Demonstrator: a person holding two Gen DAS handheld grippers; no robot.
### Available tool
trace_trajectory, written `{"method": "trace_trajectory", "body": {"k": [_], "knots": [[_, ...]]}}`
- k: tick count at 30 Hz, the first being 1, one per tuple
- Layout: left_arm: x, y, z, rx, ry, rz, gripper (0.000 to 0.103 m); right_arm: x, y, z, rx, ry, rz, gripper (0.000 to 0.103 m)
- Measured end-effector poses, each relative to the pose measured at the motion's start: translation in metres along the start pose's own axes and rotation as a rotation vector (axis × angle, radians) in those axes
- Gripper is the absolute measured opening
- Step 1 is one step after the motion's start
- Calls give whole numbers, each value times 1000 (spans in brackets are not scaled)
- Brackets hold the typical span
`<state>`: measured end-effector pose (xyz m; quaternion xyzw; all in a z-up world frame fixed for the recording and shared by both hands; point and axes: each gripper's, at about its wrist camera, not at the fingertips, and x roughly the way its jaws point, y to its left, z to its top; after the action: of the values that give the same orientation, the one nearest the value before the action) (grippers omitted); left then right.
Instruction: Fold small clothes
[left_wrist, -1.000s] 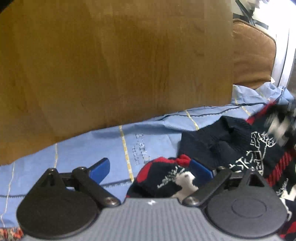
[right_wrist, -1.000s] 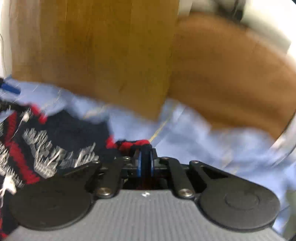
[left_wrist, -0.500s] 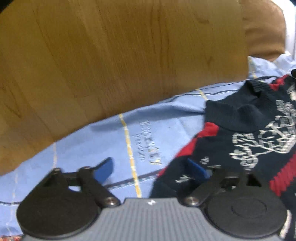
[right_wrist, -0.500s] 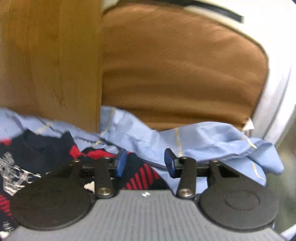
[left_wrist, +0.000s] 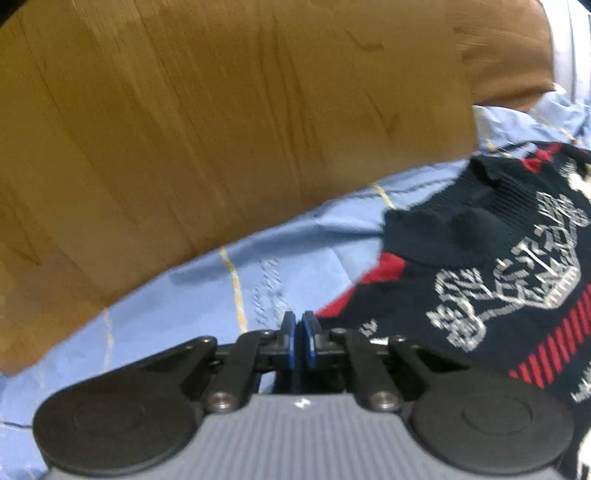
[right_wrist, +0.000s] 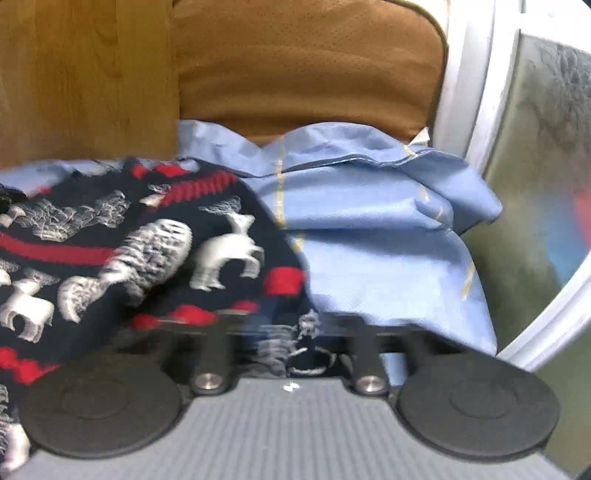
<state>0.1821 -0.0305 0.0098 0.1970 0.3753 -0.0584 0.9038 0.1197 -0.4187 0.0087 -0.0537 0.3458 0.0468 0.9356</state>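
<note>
A navy knitted sweater (left_wrist: 498, 295) with red stripes and white animal figures lies spread on a light blue sheet (left_wrist: 184, 314). My left gripper (left_wrist: 299, 332) is at the sweater's left edge near a red patch. Its blue pads are pressed together, and dark knit shows just beneath them. In the right wrist view the sweater (right_wrist: 147, 240) fills the left half and drapes over the fingers. My right gripper (right_wrist: 284, 328) is blurred and its jaws are closing, with patterned knit bunched between them at the sweater's right edge.
A wooden headboard (left_wrist: 221, 129) rises behind the sheet. A brown cushion (right_wrist: 303, 66) leans beside it. The blue sheet (right_wrist: 369, 221) is rumpled toward the right, where a white frame (right_wrist: 476, 92) and a frosted pane stand close by.
The left jaws went from wide open to shut at the sweater's left edge. The right gripper let go of the red cuff, slid right along the sweater, and closed again on knit.
</note>
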Motion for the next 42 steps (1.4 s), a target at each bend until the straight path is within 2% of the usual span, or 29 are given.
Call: {"method": "trace_trajectory", "body": {"k": [1, 3, 4, 5, 6, 7, 8, 10, 12, 14, 16, 19, 23, 27, 30, 32, 34, 36, 38, 39, 40, 41, 42], "knots": [[2, 1, 3, 0, -7, 23, 1, -3, 8, 2, -49, -17, -60, 12], [6, 4, 10, 10, -34, 150, 2, -6, 12, 4, -93, -66, -188, 12], [12, 9, 12, -9, -23, 160, 2, -3, 7, 5, -85, -70, -250, 12], [19, 17, 14, -56, 12, 138, 2, 1, 1, 6, -55, -50, -265, 13], [22, 22, 14, -91, 32, 133, 2, 7, -3, 5, -20, -14, -243, 14], [23, 27, 12, -122, 40, 131, 3, 13, -2, 4, -23, 18, -235, 17], [19, 32, 10, -144, 38, 121, 4, 13, 4, 3, -54, 12, -259, 20], [5, 46, 5, -201, 33, 85, 6, 0, 14, 4, -79, -45, -289, 39], [-18, 63, -6, -264, 24, 38, 6, -21, 21, 8, -51, -112, -235, 40], [-51, 80, -21, -302, -9, -9, 7, -43, 34, 11, -37, -155, -141, 40], [-87, 91, -37, -315, -56, -25, 9, -65, 58, 12, -77, -194, -41, 40], [-156, 111, -74, -328, -147, -26, 13, -91, 115, 11, -217, -244, 119, 44], [-250, 133, -134, -342, -259, 32, 23, -123, 209, -6, -449, -298, 355, 45], [-310, 144, -186, -355, -302, 113, 30, -151, 302, -33, -702, -344, 584, 45], [-334, 150, -222, -385, -299, 160, 35, -162, 365, -57, -924, -408, 642, 51], [-346, 154, -241, -406, -302, 177, 37, -162, 401, -70, -1055, -461, 634, 58], [-355, 159, -255, -430, -312, 181, 39, -156, 432, -77, -1167, -497, 618, 75], [-364, 165, -269, -451, -329, 179, 42, -146, 463, -79, -1272, -525, 580, 78], [-368, 170, -277, -469, -340, 183, 42, -128, 485, -83, -1371, -520, 538, 74], [-369, 172, -280, -476, -345, 186, 42, -119, 494, -84, -1400, -506, 527, 54], [-370, 174, -283, -483, -349, 188, 42, -115, 496, -83, -1396, -497, 552, 15], [-373, 177, -285, -490, -355, 189, 42, -114, 498, -76, -1366, -471, 564, 10], [-374, 179, -286, -496, -362, 187, 42, -115, 499, -67, -1291, -473, 556, 9]]}}
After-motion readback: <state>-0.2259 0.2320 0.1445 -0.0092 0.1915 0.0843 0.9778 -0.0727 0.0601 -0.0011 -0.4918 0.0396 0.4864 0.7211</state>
